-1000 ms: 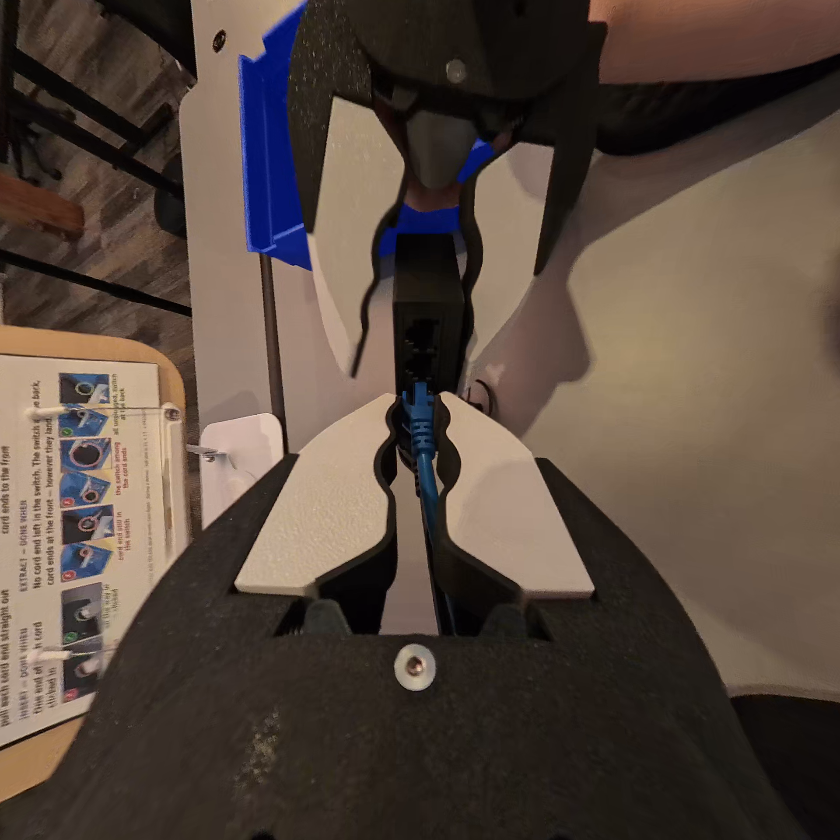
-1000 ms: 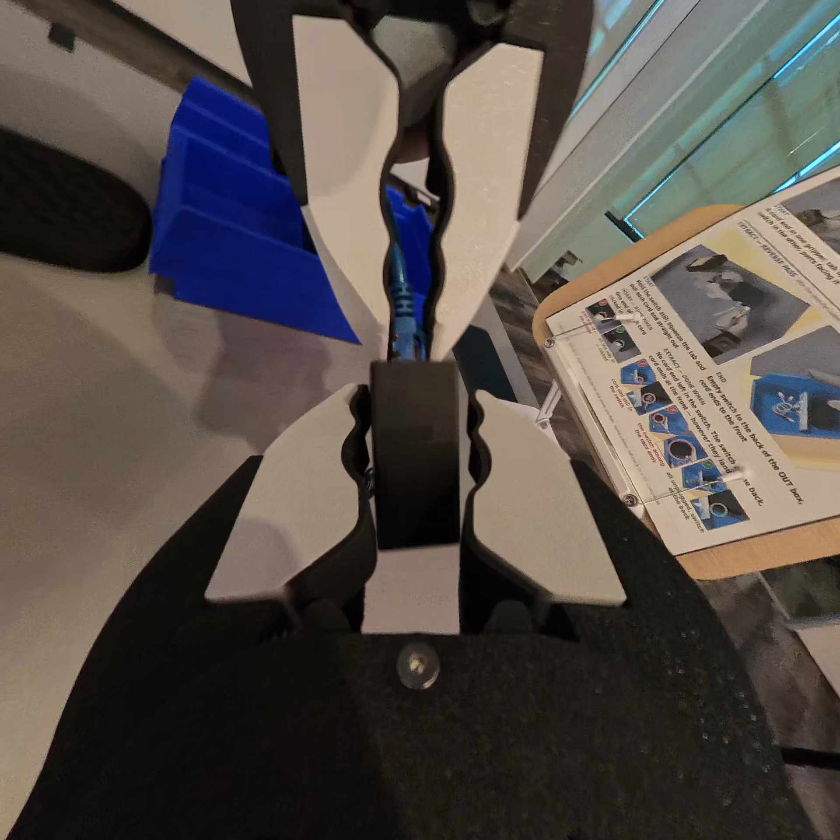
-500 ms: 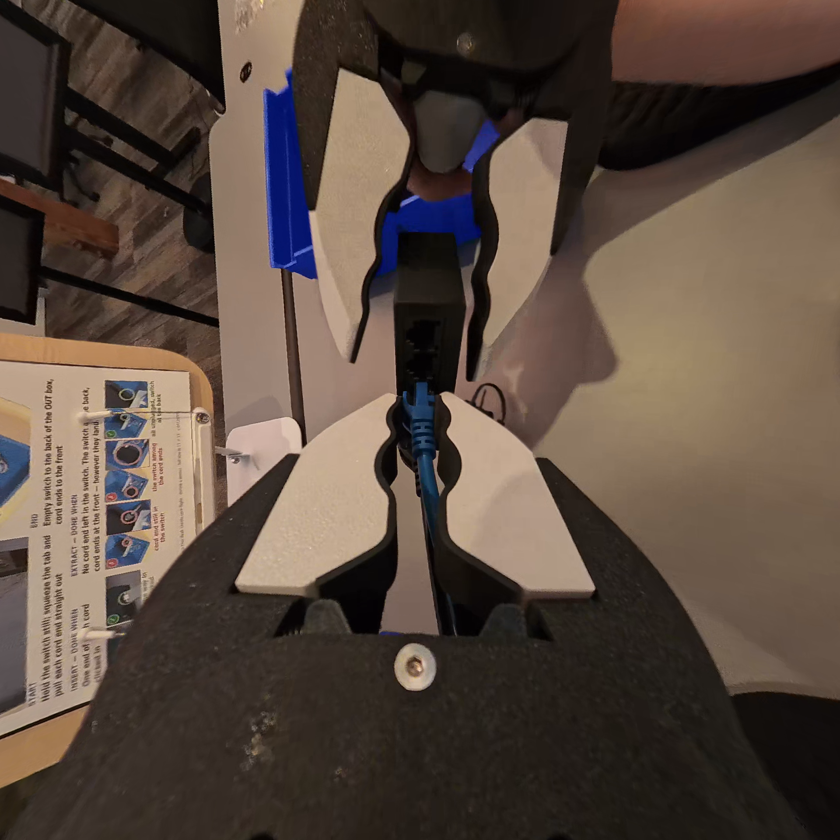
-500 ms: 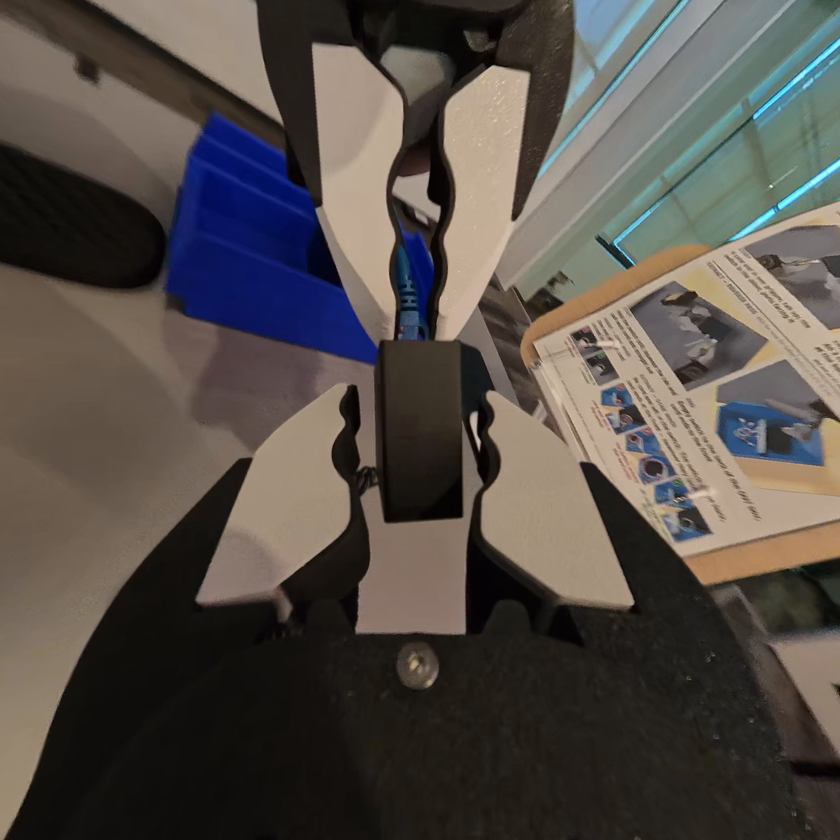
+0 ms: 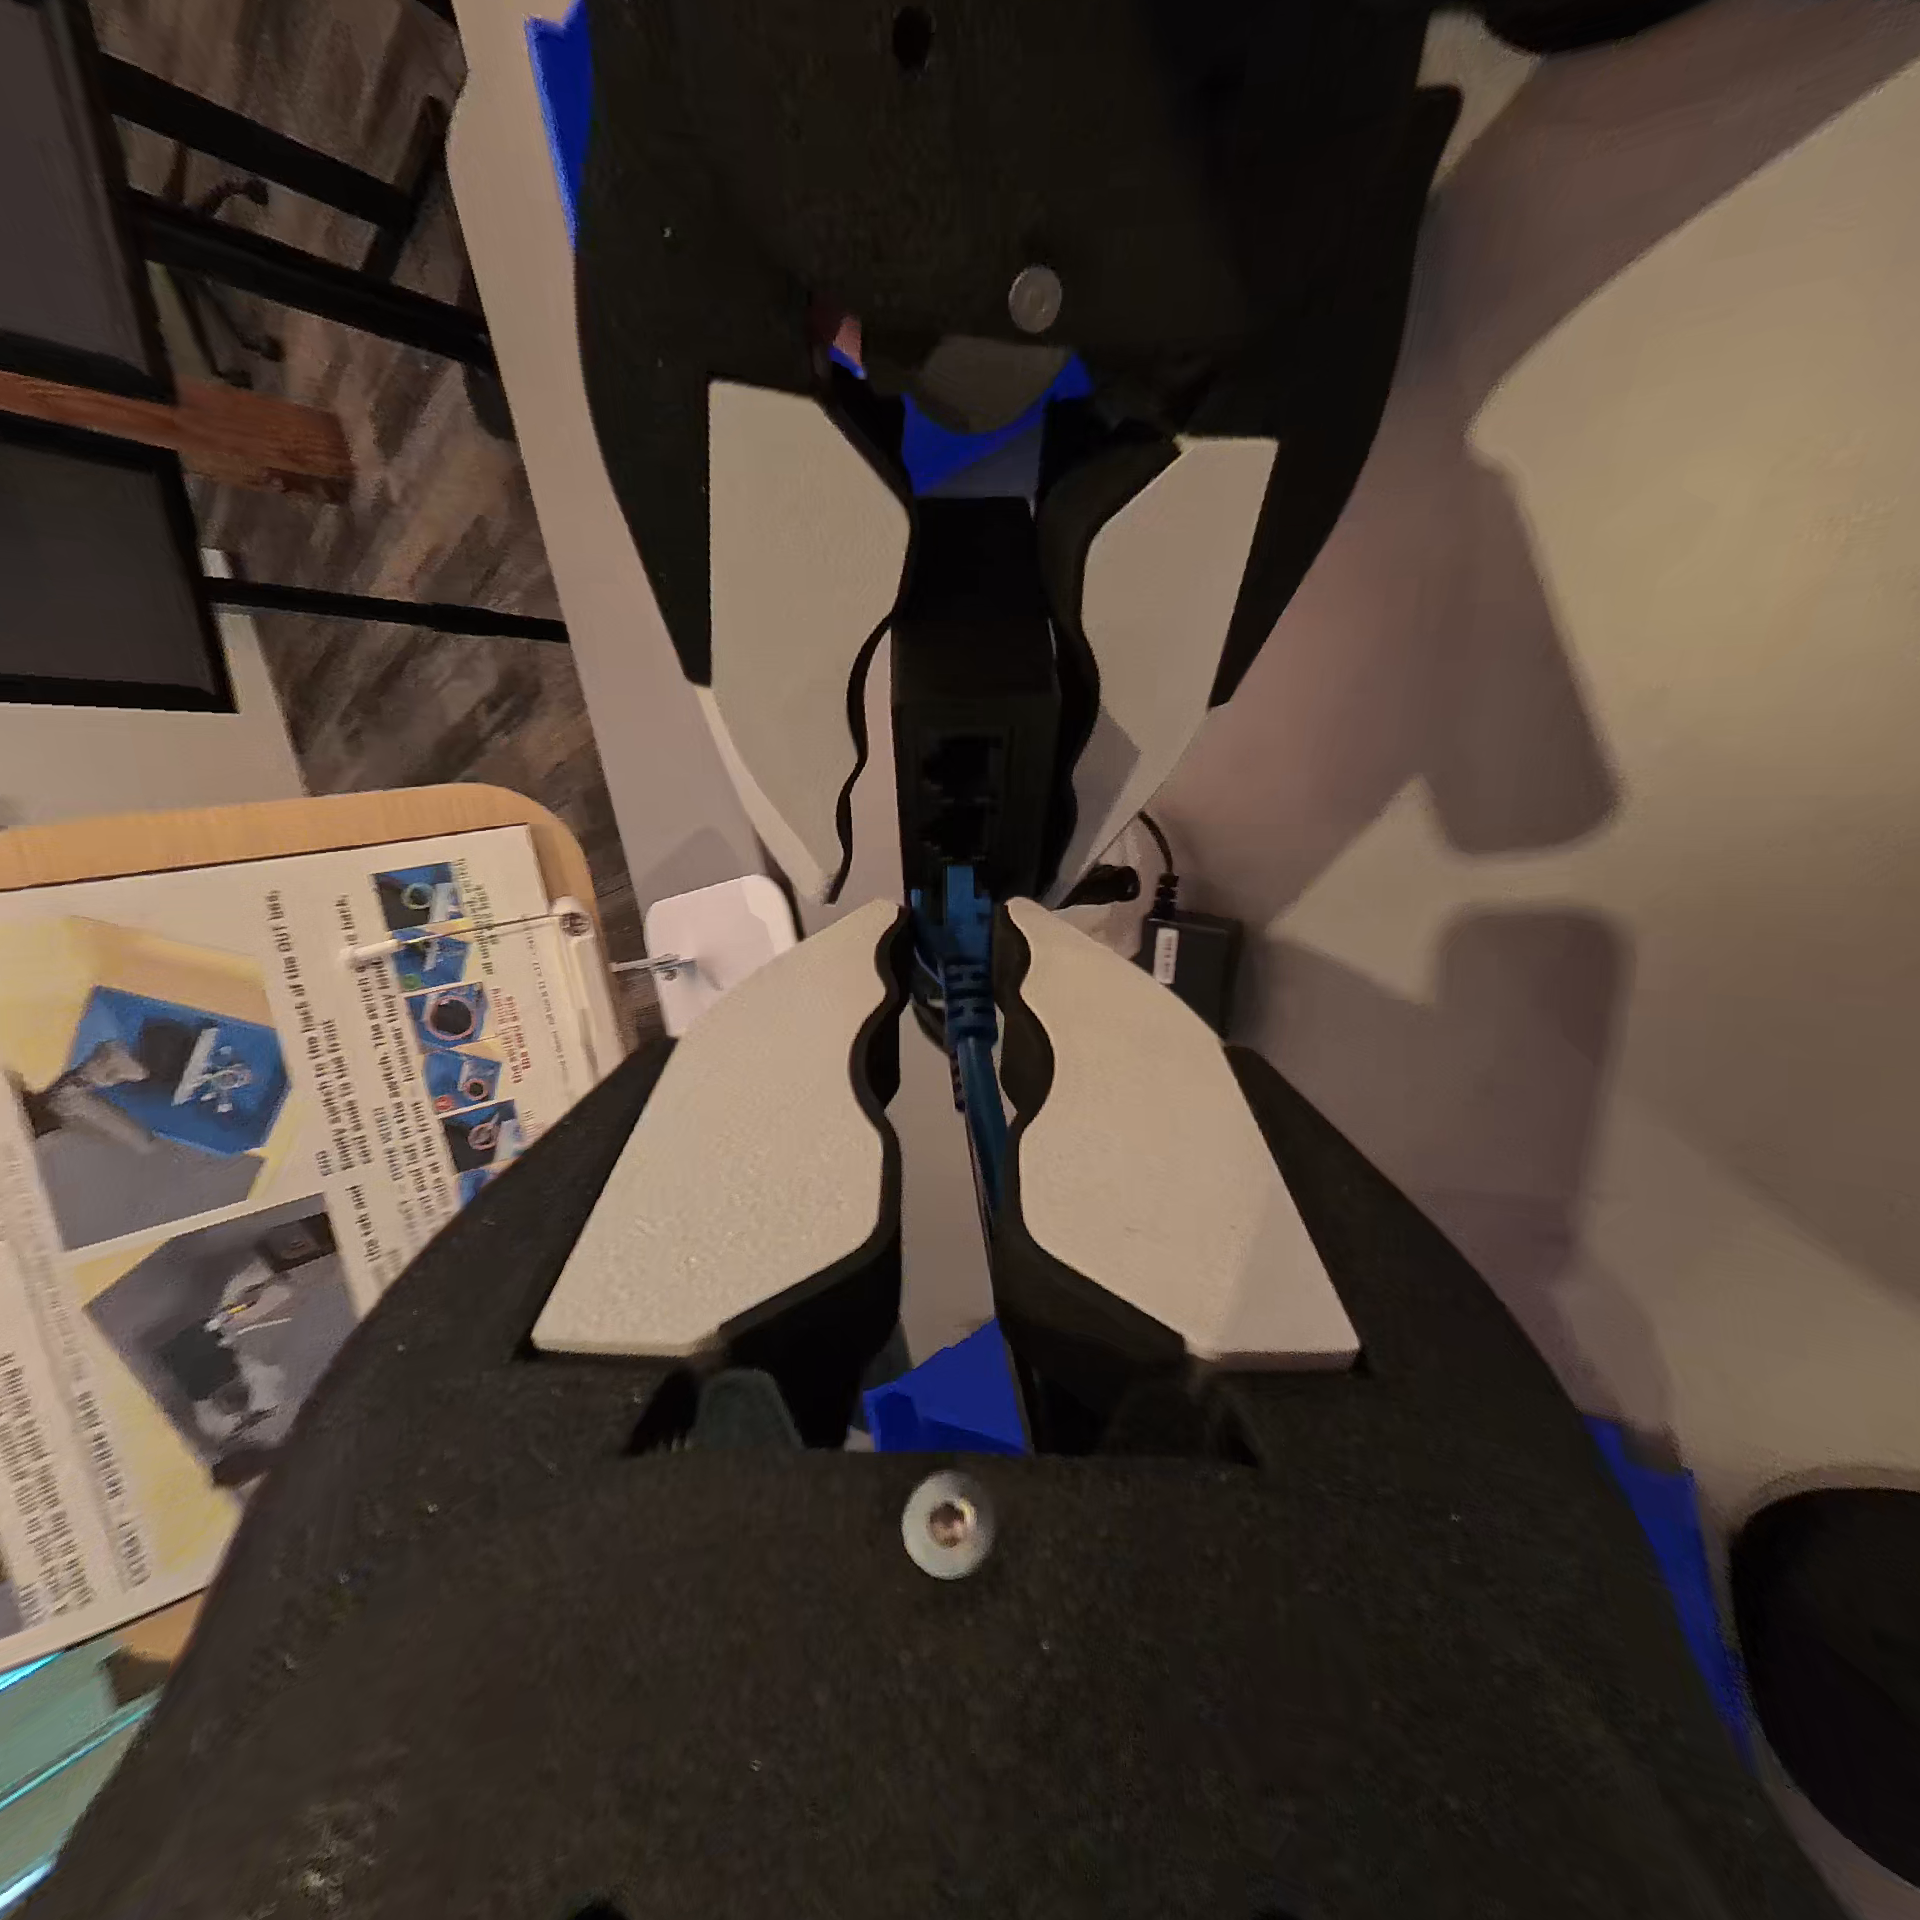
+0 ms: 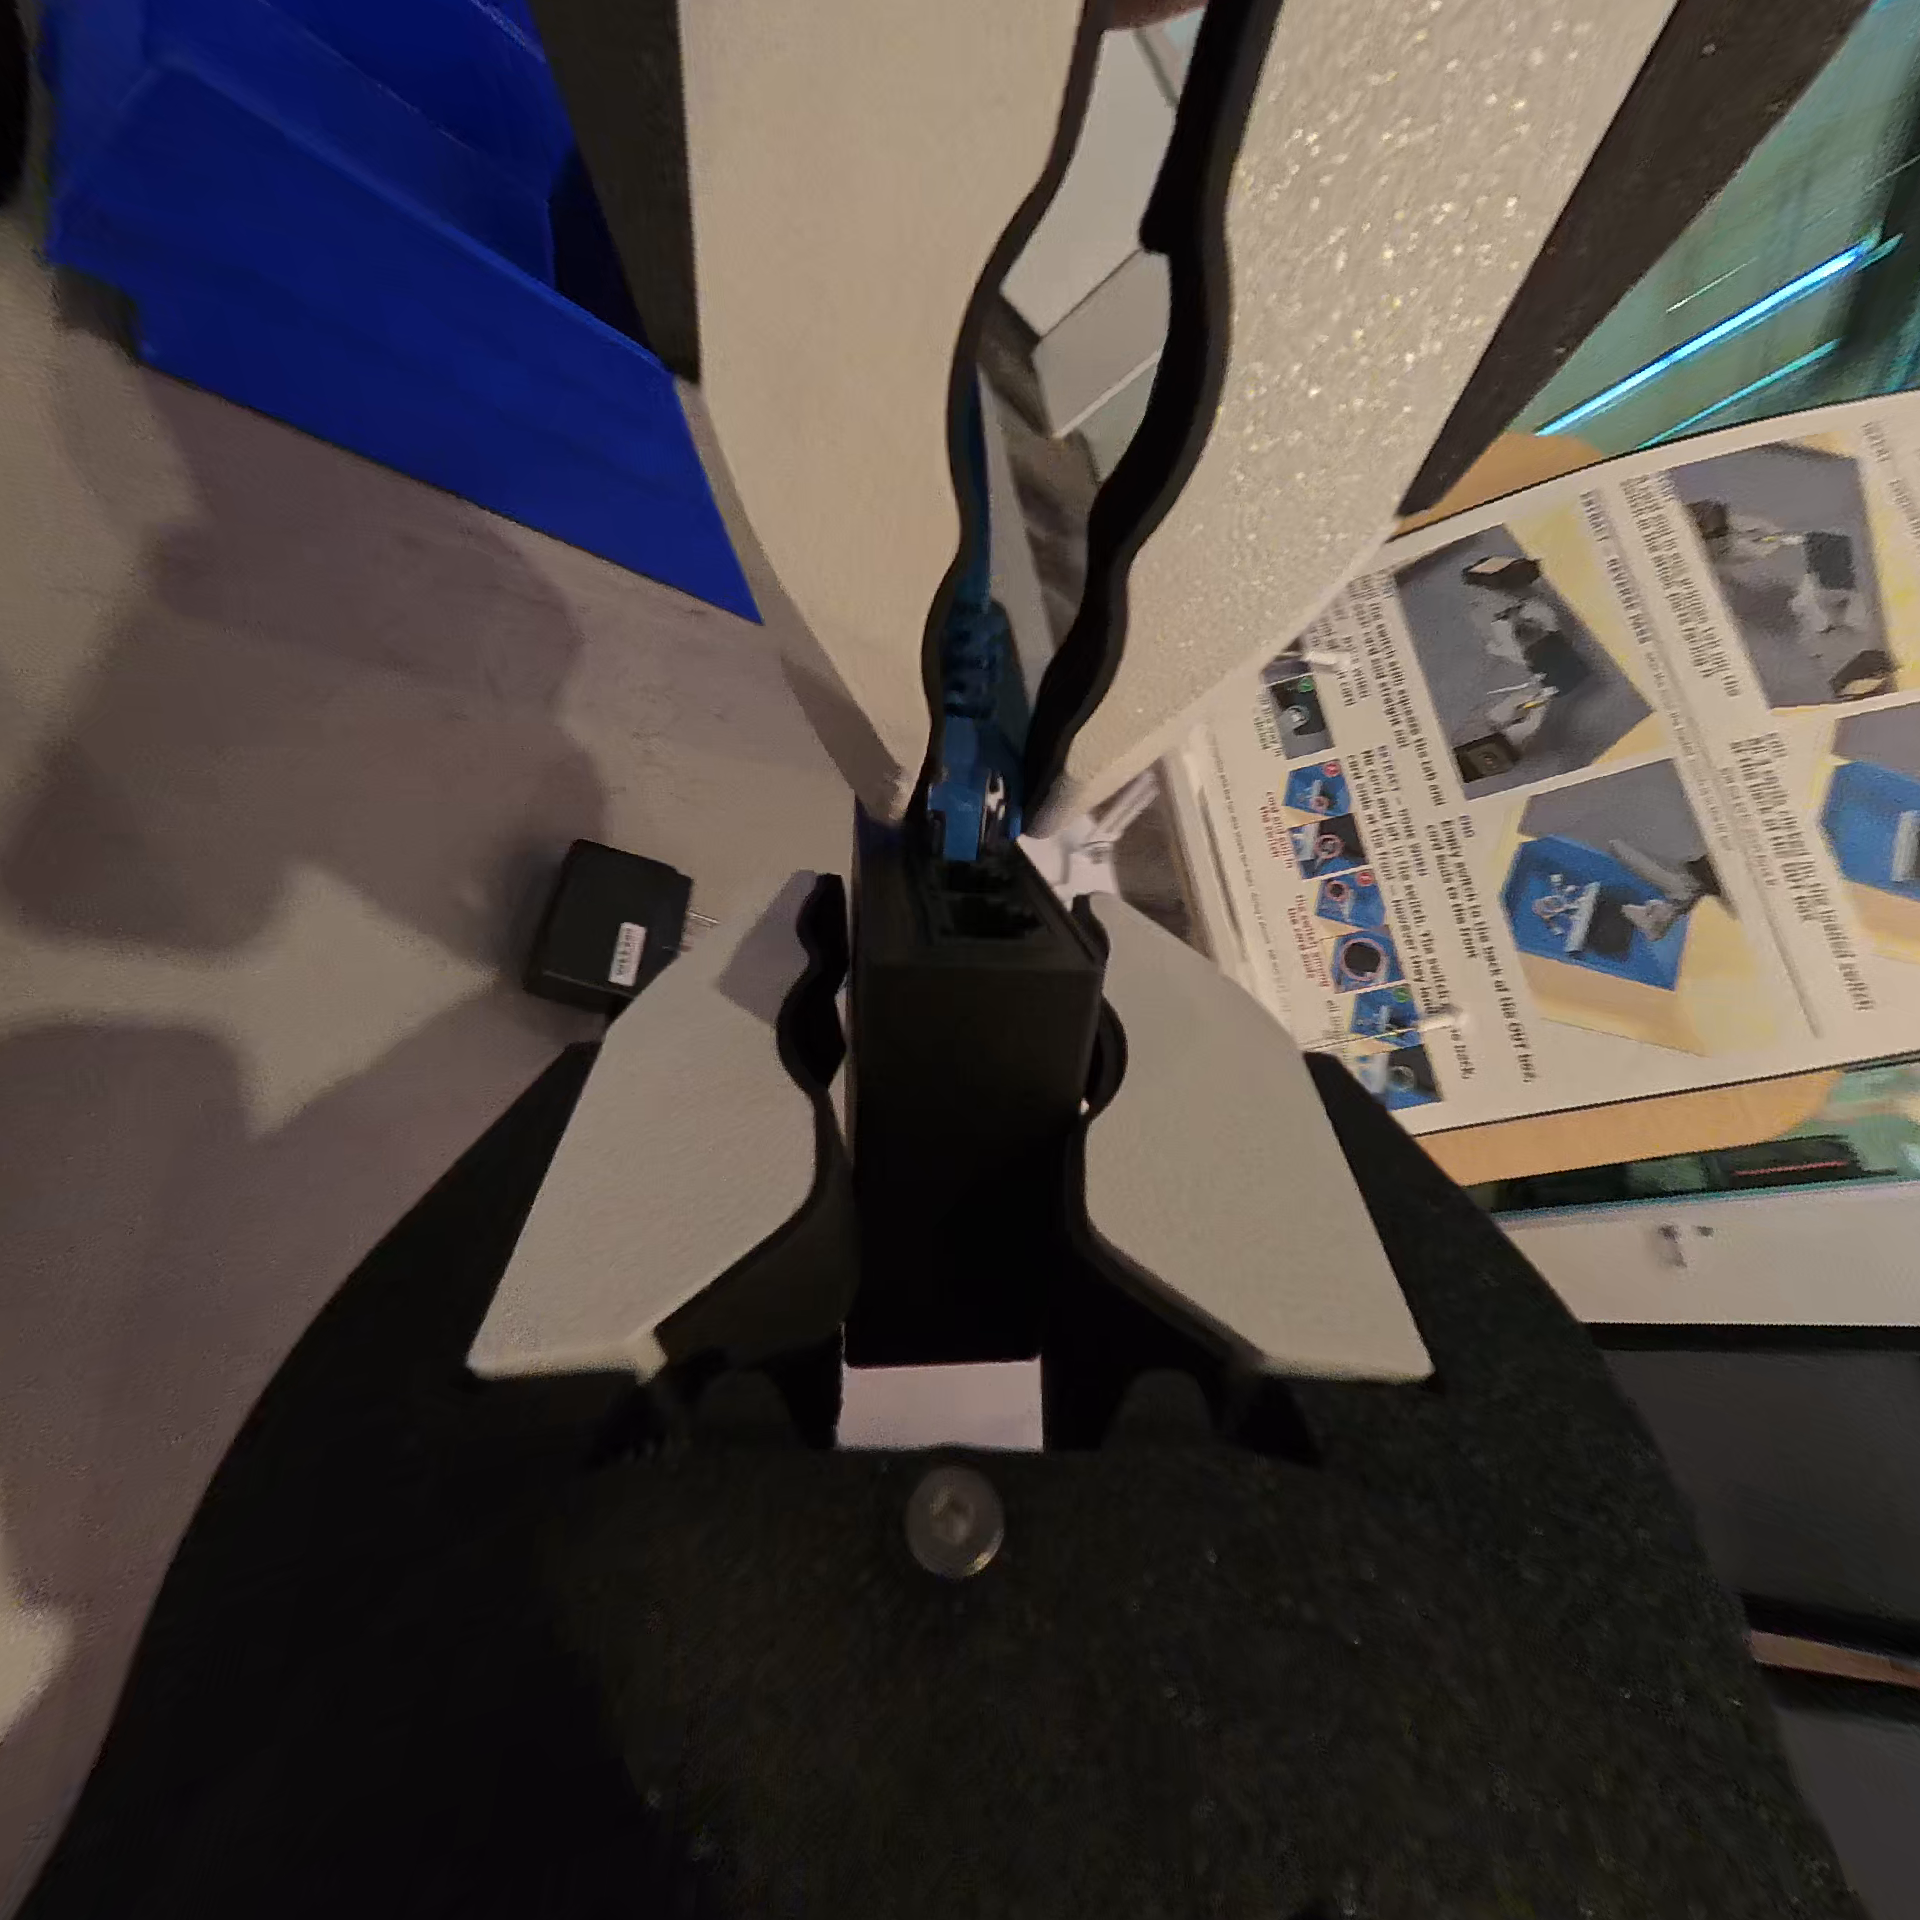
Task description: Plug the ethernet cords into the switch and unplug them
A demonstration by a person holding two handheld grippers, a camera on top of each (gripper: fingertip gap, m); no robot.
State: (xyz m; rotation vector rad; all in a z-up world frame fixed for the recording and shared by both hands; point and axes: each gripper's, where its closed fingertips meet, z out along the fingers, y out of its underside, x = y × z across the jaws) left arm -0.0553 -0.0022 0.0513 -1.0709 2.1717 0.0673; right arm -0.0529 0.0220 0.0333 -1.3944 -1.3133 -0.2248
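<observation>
Left gripper: our left gripper (image 5: 951,940) pinches the blue ethernet cord (image 5: 971,1049) just behind its plug, both pads pressed against the boot, at the centre of the left wrist view.
Right gripper: our right gripper (image 6: 961,997) is clamped on the black switch (image 6: 966,1122), a pad on either flank, in the middle of the right wrist view.
Surface: we work over a pale grey table (image 6: 312,727) crossed by hard shadows; a small black power adapter (image 6: 603,925) lies on it at centre left of the right wrist view.
Room: a blue bin (image 6: 343,281) fills the upper left of that view; an instruction sheet (image 6: 1621,769) on a tan board sits at right. In the left wrist view we see wood-pattern floor (image 5: 416,644) at upper left.
Change: against the earlier frames, we find the right gripper's pads closed in from a loose straddle to a firm hold on the switch. The two tools have drawn closer and both views have swung, so the adapter now shows.
Cord and switch: the plug tip sits at the lowest port on the switch's face, directly ahead of the left fingertips; we cannot tell how deep it is seated. The cord trails back between the left fingers.
</observation>
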